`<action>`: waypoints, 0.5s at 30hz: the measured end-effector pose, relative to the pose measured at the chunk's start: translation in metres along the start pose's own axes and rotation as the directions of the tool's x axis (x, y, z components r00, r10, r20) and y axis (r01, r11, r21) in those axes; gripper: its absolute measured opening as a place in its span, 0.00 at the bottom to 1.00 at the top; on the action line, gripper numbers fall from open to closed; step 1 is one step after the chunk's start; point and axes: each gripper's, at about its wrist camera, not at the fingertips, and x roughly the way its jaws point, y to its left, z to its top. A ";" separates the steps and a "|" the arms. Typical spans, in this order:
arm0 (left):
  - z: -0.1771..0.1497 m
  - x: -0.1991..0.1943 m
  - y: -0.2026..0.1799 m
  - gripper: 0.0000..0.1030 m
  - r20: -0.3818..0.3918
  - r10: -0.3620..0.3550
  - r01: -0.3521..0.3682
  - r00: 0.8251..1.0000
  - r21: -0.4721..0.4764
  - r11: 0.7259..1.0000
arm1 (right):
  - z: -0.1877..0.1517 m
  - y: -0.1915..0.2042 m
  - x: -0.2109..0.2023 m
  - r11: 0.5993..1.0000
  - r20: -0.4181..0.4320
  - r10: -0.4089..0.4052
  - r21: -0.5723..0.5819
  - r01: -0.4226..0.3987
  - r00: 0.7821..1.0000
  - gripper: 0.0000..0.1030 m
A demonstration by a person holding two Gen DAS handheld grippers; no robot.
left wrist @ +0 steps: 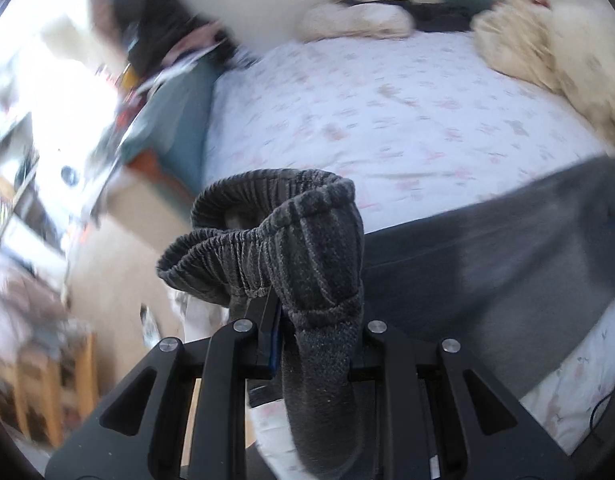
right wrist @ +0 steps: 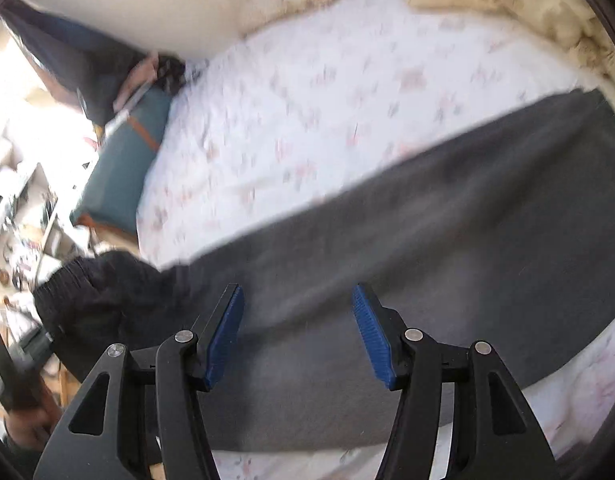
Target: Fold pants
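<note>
We've got the left gripper (left wrist: pixel 303 320) angled down, pinching the pants' (left wrist: pixel 487 264) ribbed waistband (left wrist: pixel 275 232) off the bed's (left wrist: pixel 347 112) near-left edge, while the right gripper (right wrist: pixel 298 332) hovers spread, empty, above the legs.

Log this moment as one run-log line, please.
step: fold pants | left tool: shut on waistband | right tool: open, empty, over pants | pants: spread on bed
</note>
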 end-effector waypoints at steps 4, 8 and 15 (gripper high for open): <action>-0.005 0.002 -0.093 0.18 -0.011 0.005 -0.003 1.000 0.186 0.983 | 0.016 -0.023 -0.035 0.998 0.092 0.017 0.063 -0.023 0.996 0.58; -0.027 0.024 -0.171 0.17 -0.067 -0.009 0.032 0.998 0.347 0.937 | 0.027 -0.041 -0.059 0.998 0.147 -0.007 0.056 -0.001 0.989 0.58; -0.060 0.067 -0.205 0.49 -0.231 -0.165 0.242 0.959 0.365 0.899 | 0.029 -0.064 -0.047 0.992 0.100 -0.001 0.127 -0.012 0.995 0.59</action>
